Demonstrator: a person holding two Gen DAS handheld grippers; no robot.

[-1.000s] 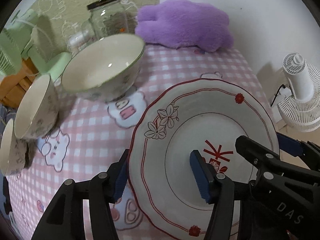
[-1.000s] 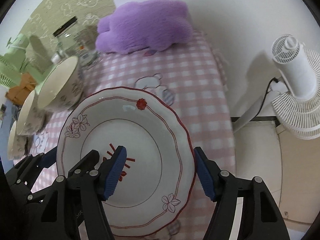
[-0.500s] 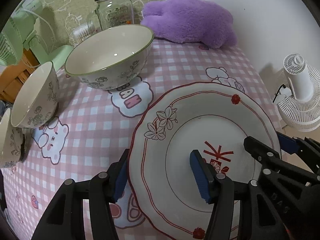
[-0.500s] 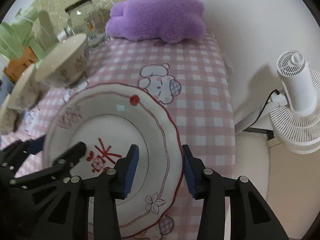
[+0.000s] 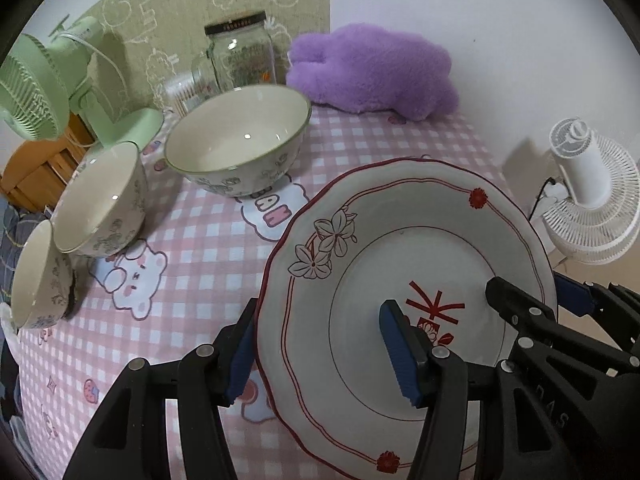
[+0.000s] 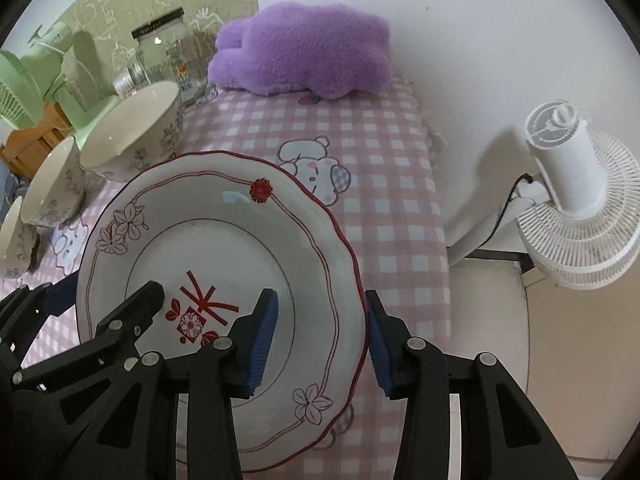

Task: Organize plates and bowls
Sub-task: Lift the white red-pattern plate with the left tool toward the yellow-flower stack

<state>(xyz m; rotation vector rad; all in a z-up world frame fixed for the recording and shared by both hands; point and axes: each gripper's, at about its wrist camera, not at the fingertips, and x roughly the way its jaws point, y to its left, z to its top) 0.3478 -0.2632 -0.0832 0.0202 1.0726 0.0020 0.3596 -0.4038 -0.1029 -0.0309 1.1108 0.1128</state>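
A white plate (image 5: 408, 248) with red trim and flower marks is held above the pink checked tablecloth (image 5: 200, 240). My left gripper (image 5: 320, 356) is shut on its left rim. My right gripper (image 6: 316, 336) is shut on its right rim (image 6: 352, 280). The right gripper also shows in the left wrist view (image 5: 536, 300). Three floral bowls stand at the left: a large one (image 5: 240, 140), a middle one (image 5: 100, 200) and a small one (image 5: 36, 276). The large bowl also shows in the right wrist view (image 6: 132, 132).
A purple plush cushion (image 5: 372, 72) lies at the table's back. A glass jar (image 5: 242, 56) and a green desk fan (image 5: 48, 88) stand at the back left. A white fan (image 6: 576, 192) stands on the floor beyond the table's right edge.
The plate has risen and tilted with both grippers on it. The right gripper closed from wide open onto the right rim. The bowls now sit lower and farther left in view.
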